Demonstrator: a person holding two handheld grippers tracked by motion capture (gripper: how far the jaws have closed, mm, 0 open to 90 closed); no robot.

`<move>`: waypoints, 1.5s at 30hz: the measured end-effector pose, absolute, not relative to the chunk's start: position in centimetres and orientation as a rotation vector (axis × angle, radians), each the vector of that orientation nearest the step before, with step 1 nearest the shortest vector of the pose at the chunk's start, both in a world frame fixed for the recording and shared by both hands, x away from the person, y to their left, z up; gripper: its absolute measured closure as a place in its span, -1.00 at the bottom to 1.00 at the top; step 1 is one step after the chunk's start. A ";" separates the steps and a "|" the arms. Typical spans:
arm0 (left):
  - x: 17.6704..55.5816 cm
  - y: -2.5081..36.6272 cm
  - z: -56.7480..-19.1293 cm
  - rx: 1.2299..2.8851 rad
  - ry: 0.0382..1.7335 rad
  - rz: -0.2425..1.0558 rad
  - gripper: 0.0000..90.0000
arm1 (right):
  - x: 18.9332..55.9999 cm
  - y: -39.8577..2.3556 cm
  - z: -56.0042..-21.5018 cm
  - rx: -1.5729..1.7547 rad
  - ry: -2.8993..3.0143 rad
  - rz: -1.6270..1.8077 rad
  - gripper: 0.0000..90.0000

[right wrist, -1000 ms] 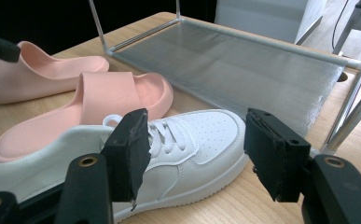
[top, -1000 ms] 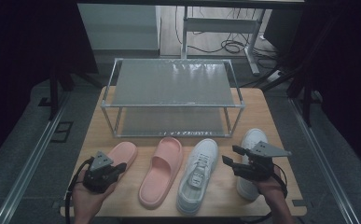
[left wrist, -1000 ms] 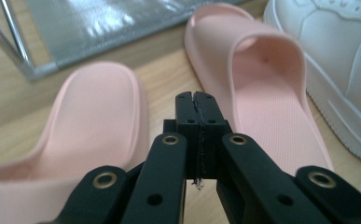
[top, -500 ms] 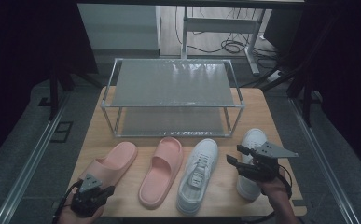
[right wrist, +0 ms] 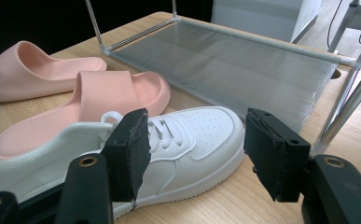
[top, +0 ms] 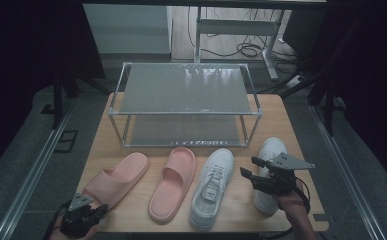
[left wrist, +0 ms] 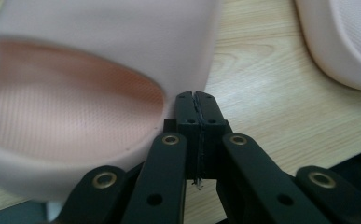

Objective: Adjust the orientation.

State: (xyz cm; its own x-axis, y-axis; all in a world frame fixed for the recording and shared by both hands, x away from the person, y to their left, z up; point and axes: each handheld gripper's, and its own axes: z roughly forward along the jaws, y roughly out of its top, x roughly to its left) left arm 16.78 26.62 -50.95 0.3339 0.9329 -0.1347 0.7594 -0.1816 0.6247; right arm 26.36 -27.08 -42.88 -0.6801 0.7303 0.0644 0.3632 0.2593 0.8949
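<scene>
**Between the jaws: nothing gripped yet, four shoes waiting in front of the rack**

At the near left corner of the table, the left gripper has its jaws pressed together with nothing between them; in the left gripper view their tips sit just beside the heel rim of the outer pink slide, near it but not around it. To take that slide well, I would judge the jaws must first spread, then straddle the thick heel wall or the side of the strap, closing on foam rather than sliding off the rounded edge.

On the right, the right gripper hangs with its jaws wide apart and empty. Seen along them in the right gripper view, the left white sneaker lies beyond and below the pads, its laces and toe showing in the gap, not yet touched. In the high view this gripper hovers between that sneaker and the right white sneaker, over whose heel end the hand sits. A firm hold would likely come from the heel collar or the sidewall.

Farther out, the inner pink slide lies between slide and sneaker, and the two-tier shoe rack stands behind the row, both shelves bare.
</scene>
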 end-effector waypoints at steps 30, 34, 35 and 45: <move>20.3 29.9 -48.5 1.865 1.483 0.435 0.98 | 25.1 -28.0 -43.2 1.044 2.153 1.357 -0.09; 20.5 27.7 -46.6 1.894 1.392 0.456 0.99 | 25.2 -27.9 -43.2 1.037 2.157 1.362 -0.09; 20.9 26.8 -46.2 1.905 1.365 0.455 0.99 | 25.2 -27.8 -43.2 1.036 2.158 1.362 -0.09; 26.2 20.6 -45.6 1.997 1.251 0.408 0.99 | 25.3 -28.1 -43.3 1.039 2.165 1.367 -0.09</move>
State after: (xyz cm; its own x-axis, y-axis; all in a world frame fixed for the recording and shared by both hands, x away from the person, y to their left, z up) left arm 26.23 20.57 -45.61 0.4757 0.8727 -0.1101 0.6404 -0.2578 0.7234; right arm 25.27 -28.06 -43.26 -0.6565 0.7511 0.0694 0.3858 0.2553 0.8865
